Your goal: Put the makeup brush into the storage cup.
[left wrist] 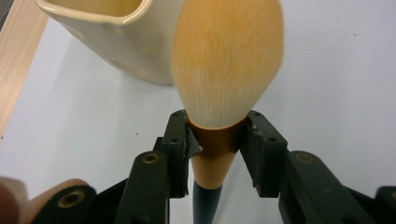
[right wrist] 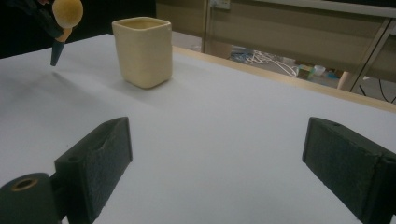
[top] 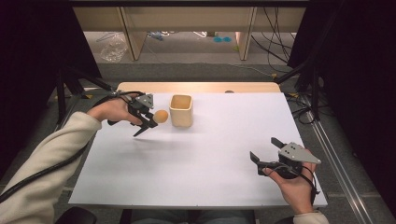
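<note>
One relation decides the next move: the fluffy orange-bristled makeup brush with a copper ferrule and dark handle [top: 159, 117] hangs just to the left of the cream square ceramic cup [top: 181, 110], its bristle head close beside the cup's wall but apart from it. The left gripper [top: 150, 119] has its jaws closed on the brush at the ferrule, right below the bristles, as the left gripper view shows with the ferrule [left wrist: 218, 140] pinched between the two black pads. The brush is carried off the white tabletop [top: 196, 158]: from the right gripper view the brush [right wrist: 65, 18] floats in the air with its dark handle tip pointing down and a little away from the cup [right wrist: 142, 44]. Its long axis therefore runs steeply, bristles uppermost, handle lowest. My reading is that the brush is to go into the cup handle first, so the hand must lift over the near rim, travel rightward and then lower. The left hand [top: 114, 109] is by far the nearer. The right gripper [top: 266, 156] rests near the front right of the table, well apart from the cup, jaws spread wide and holding nothing
</note>
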`<state>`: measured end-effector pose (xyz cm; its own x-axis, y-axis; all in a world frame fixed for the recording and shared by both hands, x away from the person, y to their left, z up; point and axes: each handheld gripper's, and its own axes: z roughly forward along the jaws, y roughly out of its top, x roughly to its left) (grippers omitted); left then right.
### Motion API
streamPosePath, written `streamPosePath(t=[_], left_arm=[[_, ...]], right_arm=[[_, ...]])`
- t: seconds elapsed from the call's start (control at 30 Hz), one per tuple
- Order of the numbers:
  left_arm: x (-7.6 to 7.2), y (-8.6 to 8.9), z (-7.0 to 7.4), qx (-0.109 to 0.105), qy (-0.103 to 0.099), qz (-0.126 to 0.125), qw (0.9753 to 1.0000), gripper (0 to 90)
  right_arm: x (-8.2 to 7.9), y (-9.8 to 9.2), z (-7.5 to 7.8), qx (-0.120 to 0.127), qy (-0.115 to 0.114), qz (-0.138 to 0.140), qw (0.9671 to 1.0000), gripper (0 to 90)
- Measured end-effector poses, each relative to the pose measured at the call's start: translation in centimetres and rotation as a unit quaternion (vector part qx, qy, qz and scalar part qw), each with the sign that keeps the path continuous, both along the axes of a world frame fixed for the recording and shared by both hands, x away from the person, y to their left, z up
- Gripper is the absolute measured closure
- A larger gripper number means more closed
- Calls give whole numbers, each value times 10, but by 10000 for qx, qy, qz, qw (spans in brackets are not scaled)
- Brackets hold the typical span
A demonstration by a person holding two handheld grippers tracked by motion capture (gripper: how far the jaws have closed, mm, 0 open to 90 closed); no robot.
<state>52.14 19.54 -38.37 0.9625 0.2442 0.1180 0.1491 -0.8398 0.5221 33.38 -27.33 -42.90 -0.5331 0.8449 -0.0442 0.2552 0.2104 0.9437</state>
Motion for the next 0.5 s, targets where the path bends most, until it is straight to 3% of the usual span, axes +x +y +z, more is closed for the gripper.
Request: streamPosePath(t=[0.5], left_arm=[[0,1,8,-278,-81,213,9994,646]], right_arm=[[0,0,0,20,-11,-9,10000,94]])
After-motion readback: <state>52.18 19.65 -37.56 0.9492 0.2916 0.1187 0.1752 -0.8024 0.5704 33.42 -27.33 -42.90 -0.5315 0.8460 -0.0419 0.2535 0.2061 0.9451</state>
